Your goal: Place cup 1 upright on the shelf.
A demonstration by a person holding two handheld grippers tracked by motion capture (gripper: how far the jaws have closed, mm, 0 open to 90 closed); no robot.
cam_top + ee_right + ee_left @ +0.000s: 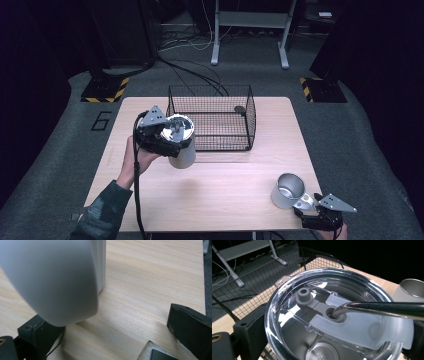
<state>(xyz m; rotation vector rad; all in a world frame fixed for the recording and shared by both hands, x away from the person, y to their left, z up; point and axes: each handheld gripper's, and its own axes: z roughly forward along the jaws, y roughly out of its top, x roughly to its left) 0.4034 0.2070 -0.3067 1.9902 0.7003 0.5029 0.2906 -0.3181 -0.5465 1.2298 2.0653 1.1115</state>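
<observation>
the left gripper point(167, 136) is clamped on a steel tumbler point(181, 145) with a clear lid point(332, 315) and a metal straw point(382, 308), holding it upright just in front of the wire basket point(210, 120), at its left corner. the right gripper point(311, 206) sits at the table's point(225, 185) near right corner, its jaws spread wide, one jaw under the handle of a white mug point(288, 190) standing there.

Bare table point(225, 185) between lidded tumbler point(181, 145) and open mug point(288, 190); wire basket point(210, 117) blocking the far side
</observation>
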